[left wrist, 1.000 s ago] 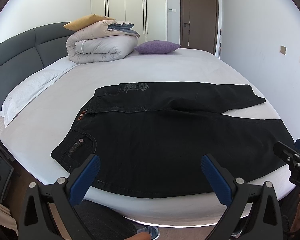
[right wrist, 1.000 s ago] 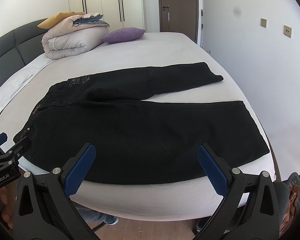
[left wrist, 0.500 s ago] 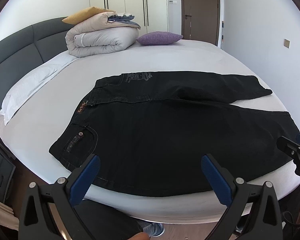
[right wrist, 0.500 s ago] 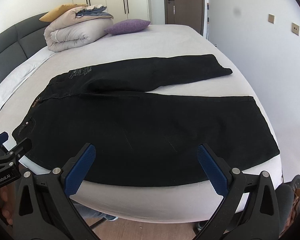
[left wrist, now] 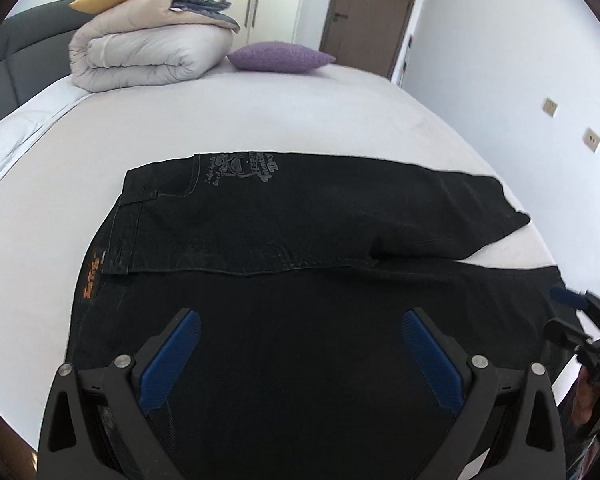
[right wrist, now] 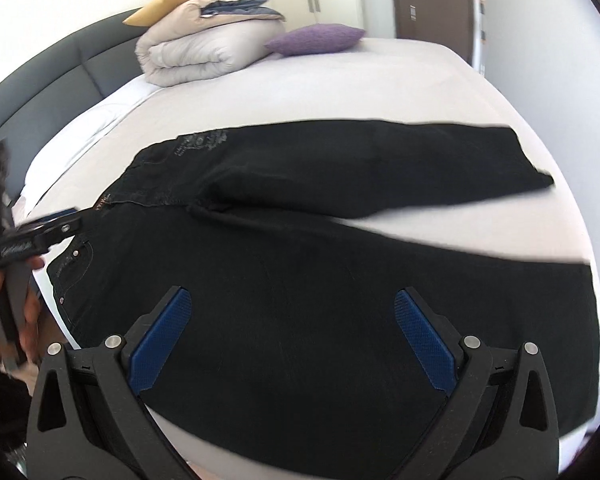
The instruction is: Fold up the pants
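Note:
Black pants (left wrist: 300, 264) lie flat on the white bed (left wrist: 260, 120), waistband to the left, the two legs spread apart to the right; they also show in the right wrist view (right wrist: 320, 264). My left gripper (left wrist: 300, 320) is open and empty, hovering over the near leg close to the waistband. My right gripper (right wrist: 292, 300) is open and empty over the near leg, further toward the hem. The right gripper shows at the right edge of the left wrist view (left wrist: 580, 320); the left gripper shows at the left edge of the right wrist view (right wrist: 40, 236).
A folded beige duvet (left wrist: 140, 52) with a yellow pillow and folded clothes on top sits at the head of the bed, next to a purple cushion (left wrist: 280, 56). A dark headboard (right wrist: 40, 112) runs along the left. A white wall (left wrist: 520, 60) stands on the right.
Both grippers have moved forward and down over the pants from beyond the bed's near edge. Both stay open.

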The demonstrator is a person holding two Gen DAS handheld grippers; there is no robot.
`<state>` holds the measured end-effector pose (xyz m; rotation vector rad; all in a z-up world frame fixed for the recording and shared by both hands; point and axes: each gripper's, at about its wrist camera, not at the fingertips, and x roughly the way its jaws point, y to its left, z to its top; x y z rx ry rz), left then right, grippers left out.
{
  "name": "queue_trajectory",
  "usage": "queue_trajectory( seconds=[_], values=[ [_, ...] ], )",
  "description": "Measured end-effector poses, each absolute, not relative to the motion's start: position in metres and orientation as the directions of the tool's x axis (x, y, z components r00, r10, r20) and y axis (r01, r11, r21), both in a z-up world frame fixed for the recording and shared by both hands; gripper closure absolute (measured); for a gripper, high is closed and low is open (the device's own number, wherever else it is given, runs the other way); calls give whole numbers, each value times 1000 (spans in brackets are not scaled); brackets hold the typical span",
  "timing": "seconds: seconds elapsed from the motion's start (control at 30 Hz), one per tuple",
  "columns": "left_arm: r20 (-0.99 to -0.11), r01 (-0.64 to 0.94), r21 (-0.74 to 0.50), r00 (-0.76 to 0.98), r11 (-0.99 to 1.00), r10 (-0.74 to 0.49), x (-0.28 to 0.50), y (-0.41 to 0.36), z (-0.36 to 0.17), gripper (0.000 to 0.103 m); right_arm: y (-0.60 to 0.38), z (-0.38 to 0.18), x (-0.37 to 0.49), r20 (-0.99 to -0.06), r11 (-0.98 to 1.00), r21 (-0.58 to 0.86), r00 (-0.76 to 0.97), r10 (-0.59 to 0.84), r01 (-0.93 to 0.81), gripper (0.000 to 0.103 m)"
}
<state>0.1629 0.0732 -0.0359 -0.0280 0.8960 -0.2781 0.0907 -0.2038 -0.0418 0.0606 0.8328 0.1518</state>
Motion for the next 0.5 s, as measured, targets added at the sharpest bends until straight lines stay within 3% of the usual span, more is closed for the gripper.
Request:
queue_trajectory(
  seconds=[0.13, 0.2, 0.4, 0.47, 0.5],
  values=[
    [-749, 283, -42, 626, 958, -218, 237, 95, -20, 0, -218, -26, 130, -724, 961, 90, 645, 244, -263, 1],
    [-777, 304, 1, 600, 953, -190, 283, 104, -22, 0, -224, -21, 145, -729, 930, 101, 609, 311, -354, 11],
    [-854, 437, 119, 504, 892, -133, 388, 114, -38, 1, -237, -18, 171, -729, 861, 111, 548, 410, -496, 25],
    [-881, 491, 130, 455, 861, -126, 412, 111, -50, 8, -244, -26, 176, -731, 847, 151, 519, 442, -509, 30],
    [-897, 513, 134, 426, 848, -116, 422, 109, -58, 17, -245, -29, 181, -736, 845, 160, 509, 447, -511, 33]
  ],
)
